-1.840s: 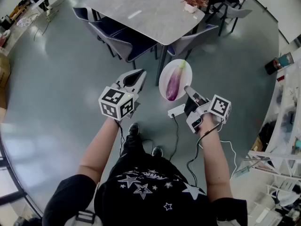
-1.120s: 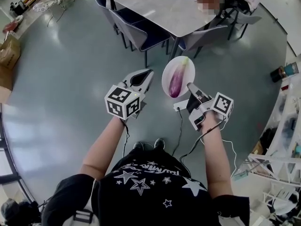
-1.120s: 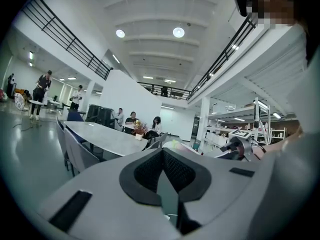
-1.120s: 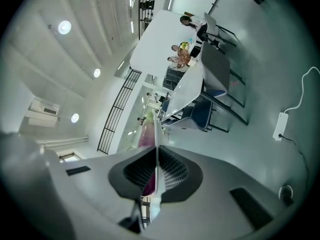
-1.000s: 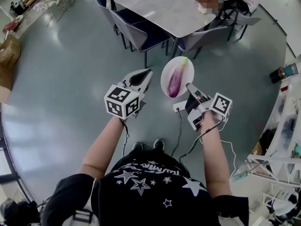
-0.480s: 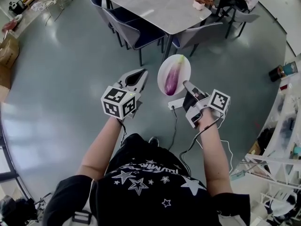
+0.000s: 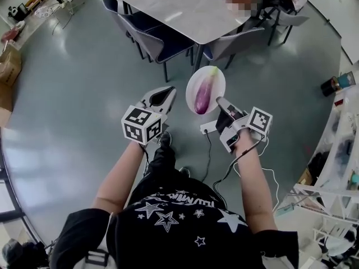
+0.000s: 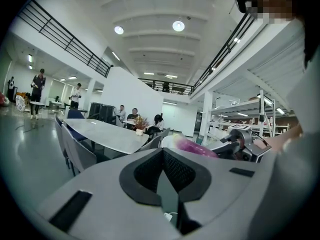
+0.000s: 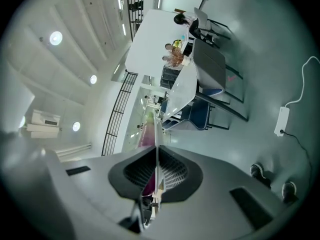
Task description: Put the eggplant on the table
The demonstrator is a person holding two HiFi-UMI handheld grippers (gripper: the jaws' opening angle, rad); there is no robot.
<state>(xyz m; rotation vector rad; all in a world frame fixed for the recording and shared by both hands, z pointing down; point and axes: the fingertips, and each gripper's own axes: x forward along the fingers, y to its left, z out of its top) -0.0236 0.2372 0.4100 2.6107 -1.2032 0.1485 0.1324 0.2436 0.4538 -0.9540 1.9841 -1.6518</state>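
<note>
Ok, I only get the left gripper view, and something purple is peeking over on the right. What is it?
Observer: It's an eggplant. In the head view it lies lengthwise on a white plate.
Operator: Who's holding it up?
Observer: The right gripper. Its own view shows the jaws pinched on the white plate's thin rim.
Operator: Is it over the table?
Observer: No. The head view shows it in the air above the grey floor, short of the table.
</note>
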